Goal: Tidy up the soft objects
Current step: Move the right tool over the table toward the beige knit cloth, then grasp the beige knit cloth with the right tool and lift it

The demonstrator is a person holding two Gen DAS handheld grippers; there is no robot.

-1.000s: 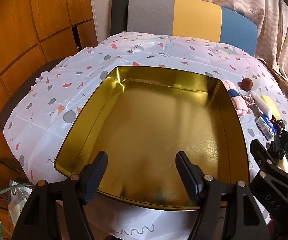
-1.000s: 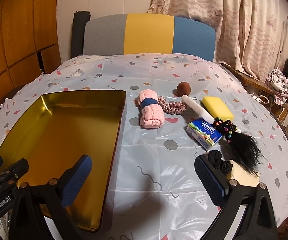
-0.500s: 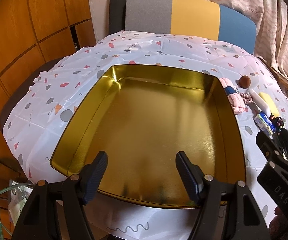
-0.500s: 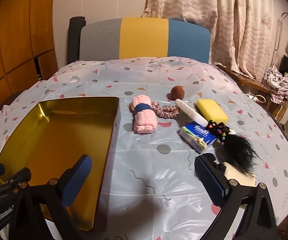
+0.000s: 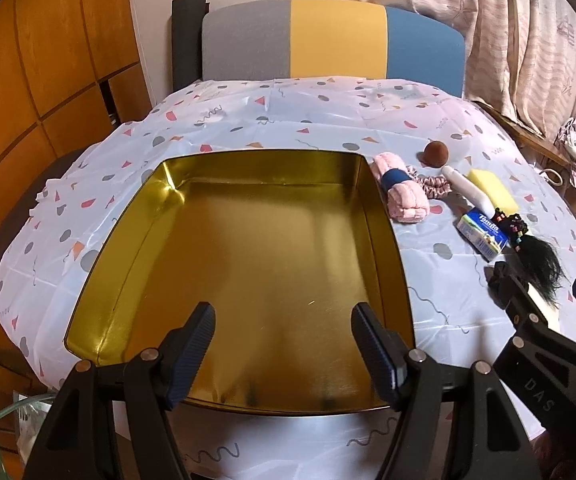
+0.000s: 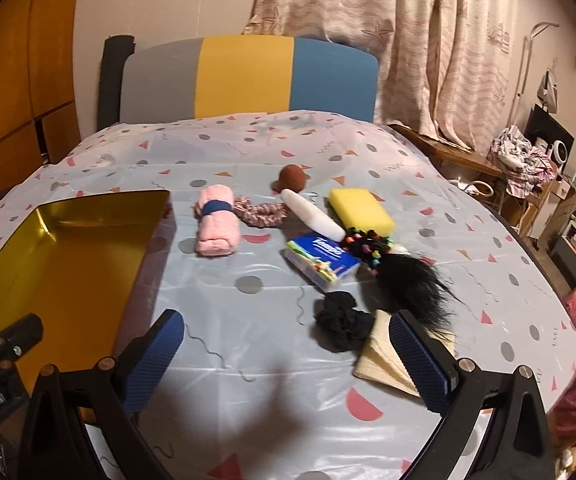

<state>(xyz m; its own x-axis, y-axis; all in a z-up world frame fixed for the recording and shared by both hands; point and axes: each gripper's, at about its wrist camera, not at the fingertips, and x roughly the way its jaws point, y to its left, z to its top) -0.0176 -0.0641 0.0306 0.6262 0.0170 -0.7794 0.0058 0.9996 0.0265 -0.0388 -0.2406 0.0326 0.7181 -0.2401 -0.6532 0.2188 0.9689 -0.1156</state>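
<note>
Left gripper (image 5: 282,350) hovers over gold tray (image 5: 248,248), fingers spread, empty. Right gripper (image 6: 288,354) likewise released; pink towel roll (image 6: 216,226) lies beyond its fingers, left of centre. Both views have pulled back since earlier.

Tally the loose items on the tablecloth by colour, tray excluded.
Pink: 2, rolled towel, scrunchie
Black: 2, scrunchie, hair tuft
Yellow: 1, sponge
White: 1, tube
Brown: 1, ball
Blue: 1, tissue pack
Cream: 1, folded cloth
Total: 9
</note>
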